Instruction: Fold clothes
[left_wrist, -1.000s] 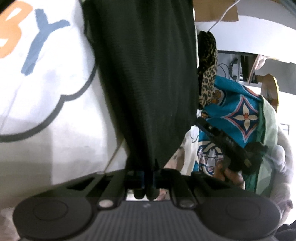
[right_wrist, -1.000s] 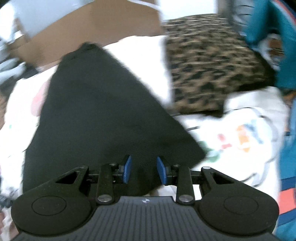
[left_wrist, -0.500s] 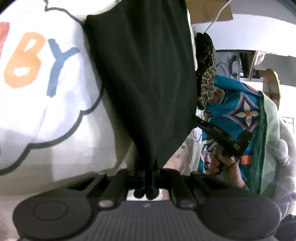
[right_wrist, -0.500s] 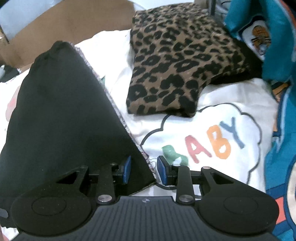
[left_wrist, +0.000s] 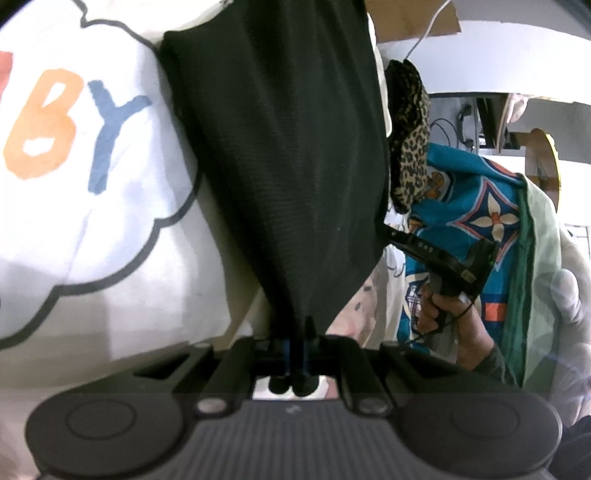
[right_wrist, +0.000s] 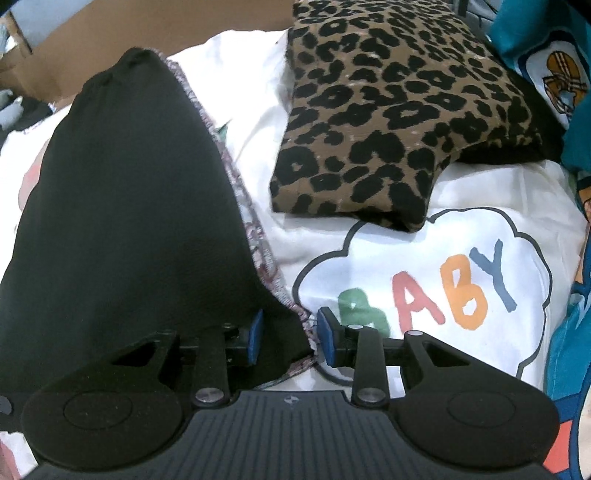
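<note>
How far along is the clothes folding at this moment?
Done: a leopard-print garment lies folded on the white BABY sheet.
In hand: the black garment. The left gripper is shut on one corner; the right gripper is closing around the stitched-edge corner, pads not yet pressing.
Left: finishing the black garment's fold, and seemingly the teal patterned cloth, which looks unfolded.

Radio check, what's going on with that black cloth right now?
Left hand-held gripper shut on black garment. Right hand-held gripper closing, garment's corner between its pads, not yet pinched. Folded leopard-print piece lies apart, beside it.
</note>
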